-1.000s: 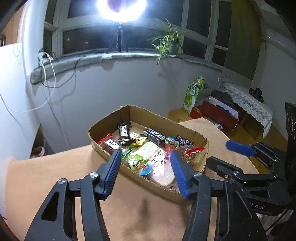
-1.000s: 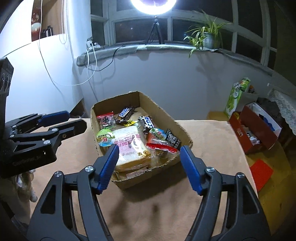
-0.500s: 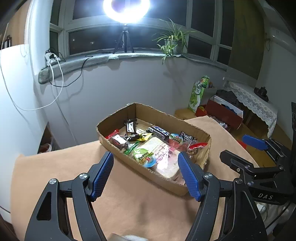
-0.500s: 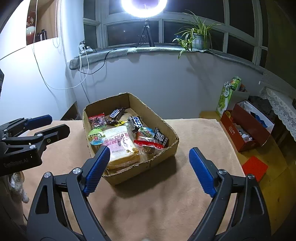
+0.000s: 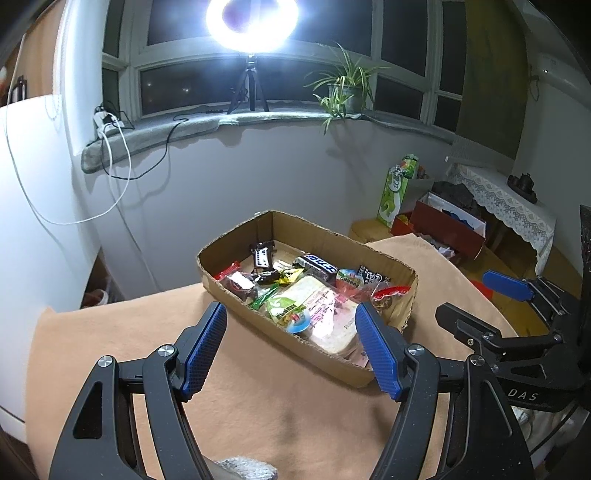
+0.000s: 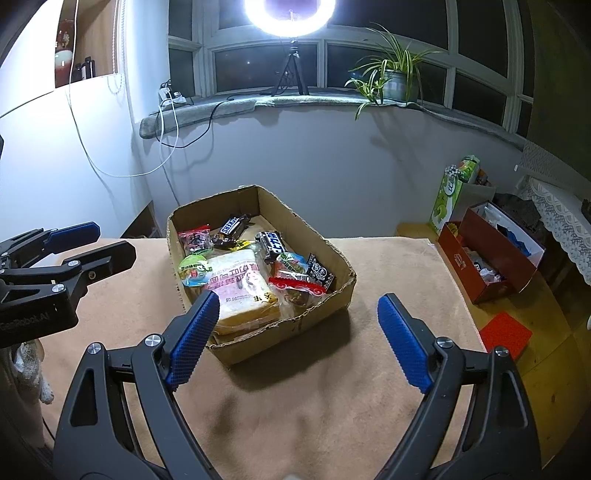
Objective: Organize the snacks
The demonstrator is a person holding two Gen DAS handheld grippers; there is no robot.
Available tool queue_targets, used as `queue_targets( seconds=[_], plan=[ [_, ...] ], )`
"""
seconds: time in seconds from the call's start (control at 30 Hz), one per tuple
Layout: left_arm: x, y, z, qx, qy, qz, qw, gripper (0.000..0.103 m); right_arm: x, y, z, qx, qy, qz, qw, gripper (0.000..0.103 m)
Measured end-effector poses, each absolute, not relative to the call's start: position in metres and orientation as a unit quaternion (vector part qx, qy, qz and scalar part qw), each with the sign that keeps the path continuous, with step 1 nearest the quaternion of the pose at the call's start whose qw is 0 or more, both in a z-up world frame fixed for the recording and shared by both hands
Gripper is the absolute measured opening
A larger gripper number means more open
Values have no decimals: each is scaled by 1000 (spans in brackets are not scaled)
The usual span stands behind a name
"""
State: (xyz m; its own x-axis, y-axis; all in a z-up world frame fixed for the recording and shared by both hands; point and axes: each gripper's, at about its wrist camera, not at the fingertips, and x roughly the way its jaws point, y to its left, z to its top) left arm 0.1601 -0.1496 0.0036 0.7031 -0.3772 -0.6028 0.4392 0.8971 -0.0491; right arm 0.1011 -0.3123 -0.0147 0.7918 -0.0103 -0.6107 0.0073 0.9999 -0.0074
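An open cardboard box (image 5: pixel 284 341) (image 6: pixel 288 332) sits on the tan cloth, full of several snacks. Among them are a wrapped bread loaf (image 5: pixel 325 306) (image 6: pixel 240 288), a dark chocolate bar (image 5: pixel 317 264) (image 6: pixel 273 242), a green-lidded jelly cup (image 5: pixel 286 308) (image 6: pixel 194 269) and a red-sealed bag (image 5: pixel 388 291) (image 6: pixel 299 288). My left gripper (image 5: pixel 288 308) (image 6: pixel 99 242) hovers open just short of the box's near wall, with nothing between its blue pads. On the box's other side my right gripper (image 6: pixel 298 299) (image 5: pixel 480 302) is open too, empty and apart from the box.
The tan cloth table (image 6: pixel 332 406) ends at the right, where a red box (image 6: pixel 491 266) and a green carton (image 6: pixel 448 195) stand on the floor. A ring light (image 5: pixel 251 22) and a potted plant (image 5: pixel 343 92) stand on the window sill. A white cabinet (image 5: pixel 33 221) is at the left.
The jaws of both grippers have spread wider. The box looks slightly farther off in both views. The snacks in it have not moved.
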Motion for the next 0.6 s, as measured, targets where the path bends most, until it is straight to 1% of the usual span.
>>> queue_targets(
  seconds=[0.6],
  plan=[
    [152,-154,7,54,312,-224,922,72,97,-313,-13,-5,322,-5,947,90]
  ],
)
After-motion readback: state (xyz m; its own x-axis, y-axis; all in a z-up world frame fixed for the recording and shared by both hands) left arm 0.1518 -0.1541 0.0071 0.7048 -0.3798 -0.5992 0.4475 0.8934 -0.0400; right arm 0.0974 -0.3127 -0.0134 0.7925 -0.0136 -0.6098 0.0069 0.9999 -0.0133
